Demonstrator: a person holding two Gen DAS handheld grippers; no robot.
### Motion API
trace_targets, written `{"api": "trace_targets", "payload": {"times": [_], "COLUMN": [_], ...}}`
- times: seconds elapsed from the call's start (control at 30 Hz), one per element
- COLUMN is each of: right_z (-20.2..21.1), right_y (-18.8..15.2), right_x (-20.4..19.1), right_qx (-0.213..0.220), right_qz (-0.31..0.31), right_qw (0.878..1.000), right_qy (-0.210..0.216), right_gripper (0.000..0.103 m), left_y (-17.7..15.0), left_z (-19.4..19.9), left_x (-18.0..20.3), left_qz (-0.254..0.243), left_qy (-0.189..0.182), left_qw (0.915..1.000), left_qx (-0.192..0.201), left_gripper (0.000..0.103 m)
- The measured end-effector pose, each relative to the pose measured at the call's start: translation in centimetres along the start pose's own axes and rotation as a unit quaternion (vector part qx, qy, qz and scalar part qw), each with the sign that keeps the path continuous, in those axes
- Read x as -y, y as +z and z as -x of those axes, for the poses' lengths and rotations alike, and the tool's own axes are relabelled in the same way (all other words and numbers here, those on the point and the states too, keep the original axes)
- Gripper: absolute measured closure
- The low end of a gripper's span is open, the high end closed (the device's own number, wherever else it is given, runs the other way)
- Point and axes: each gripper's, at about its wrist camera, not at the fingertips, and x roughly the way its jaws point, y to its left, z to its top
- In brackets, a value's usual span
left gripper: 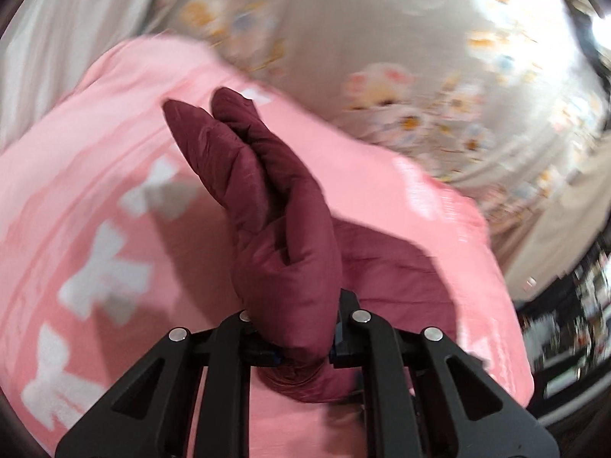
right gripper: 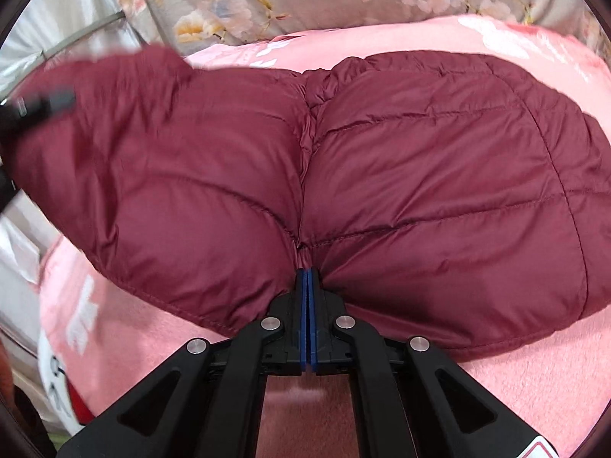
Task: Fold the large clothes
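Jaws both pinching the maroon puffer jacket (right gripper: 382, 160), right gripper (right gripper: 307, 278) at the hem, left gripper (left gripper: 301, 358) on a bunched part, apparently for folding.

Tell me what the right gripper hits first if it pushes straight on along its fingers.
The maroon puffer jacket. The right gripper is already shut on its near edge, so going on would likely just shove the padding across the pink blanket.
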Motion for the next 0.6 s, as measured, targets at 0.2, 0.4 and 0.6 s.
{"api": "trace_targets", "payload": {"times": [0.2, 0.4, 0.6], "right_z": [4.0, 9.1, 13.0], "right_y": [-0.8, -1.7, -2.2], "right_x": [3.4, 8.2, 12.7], "right_qx": [0.002, 0.027, 0.055], "right_qz": [-0.044, -0.062, -0.084], "right_qw": [0.999, 0.997, 0.989], "right_qy": [0.017, -0.045, -0.11], "right_gripper": [0.102, 0.098, 0.098], "left_y": [0.5, -1.7, -5.8], "left_z": [-1.4, -5.2, -10.7], "left_x": [9.2, 16.1, 20.3], "left_qz": [-0.077, -0.122, -0.153], "left_qy": [-0.042, -0.064, -0.064], "left_qw": [0.9962, 0.9894, 0.9795], "left_qx": [-0.004, -0.045, -0.115], "left_gripper": [0.089, 0.089, 0.089]}}
